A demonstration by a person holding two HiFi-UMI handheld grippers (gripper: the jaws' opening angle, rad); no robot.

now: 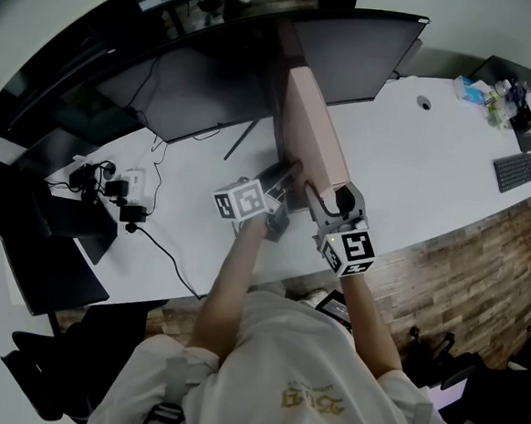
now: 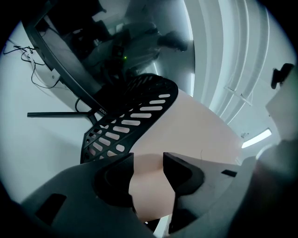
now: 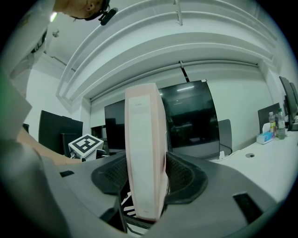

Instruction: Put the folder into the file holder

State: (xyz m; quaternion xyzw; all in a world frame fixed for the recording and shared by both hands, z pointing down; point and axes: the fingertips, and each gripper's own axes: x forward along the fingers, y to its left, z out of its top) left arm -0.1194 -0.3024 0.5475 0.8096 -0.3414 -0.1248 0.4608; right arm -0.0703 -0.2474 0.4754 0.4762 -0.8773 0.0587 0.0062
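Right gripper view showed the right tongs (image 3: 145,179) pinching the pink folder (image 3: 144,139) at its near end. The folder stood on edge, its long axis running away over the table (image 1: 433,174). The black file holder (image 2: 123,128) sat just below-left, perhaps already touching. The left tongs (image 2: 148,169) were spread, pads clear.

The folder (image 1: 316,133) is showing a smooth, matt pale-pink cover; whether it is card or plastic cannot be told. The file holder (image 2: 125,121) is looking like black painted metal, punched with slots and faintly shiny. The right gripper (image 3: 145,176) is showing finely gridded dark pads on matt grey plastic jaws. The tabletop (image 1: 416,163) is gleaming white and smooth. The floor (image 1: 462,277) is showing wood-grain planks, and the monitor (image 3: 191,121) is reflecting glossily.
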